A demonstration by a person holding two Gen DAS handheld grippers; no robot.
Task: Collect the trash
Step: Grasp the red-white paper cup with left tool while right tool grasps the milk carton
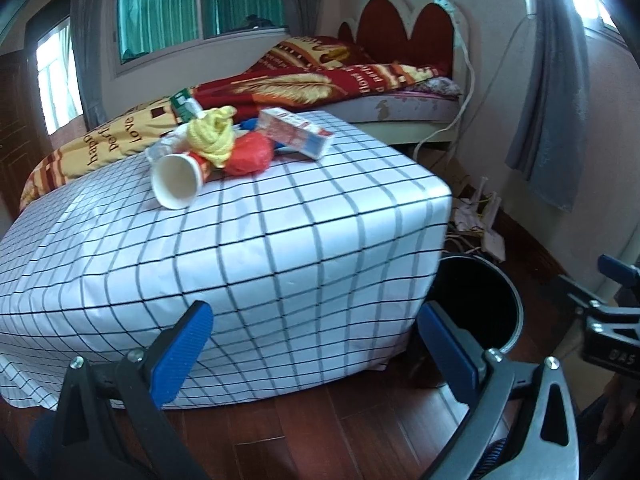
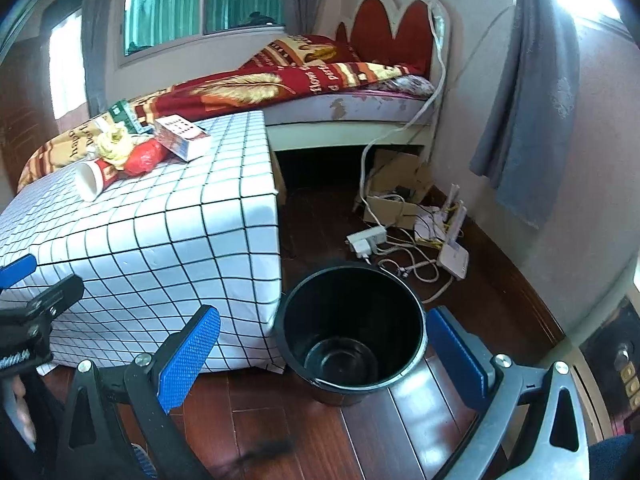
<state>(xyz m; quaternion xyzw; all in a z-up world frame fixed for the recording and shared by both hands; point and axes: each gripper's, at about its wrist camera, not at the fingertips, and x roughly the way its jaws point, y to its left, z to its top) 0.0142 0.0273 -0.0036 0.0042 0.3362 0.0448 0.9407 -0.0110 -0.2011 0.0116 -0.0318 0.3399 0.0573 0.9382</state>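
A pile of trash lies on the far part of a table covered with a white checked cloth (image 1: 248, 216): a paper cup (image 1: 176, 178) on its side, a yellow rope bundle (image 1: 214, 136), a red crumpled bag (image 1: 250, 154), a red-and-white carton (image 1: 294, 132) and a green box (image 1: 184, 104). The pile also shows in the right wrist view, cup (image 2: 94, 180) and carton (image 2: 180, 138). A black bin (image 2: 352, 332) stands empty on the floor right of the table. My left gripper (image 1: 316, 344) is open, low before the table. My right gripper (image 2: 324, 348) is open, near the bin.
A bed (image 2: 320, 92) with a red and yellow blanket stands behind the table. A power strip (image 2: 366, 240), cables, a white router (image 2: 454, 256) and cardboard (image 2: 396, 188) lie on the wooden floor by the wall. Grey curtains hang right.
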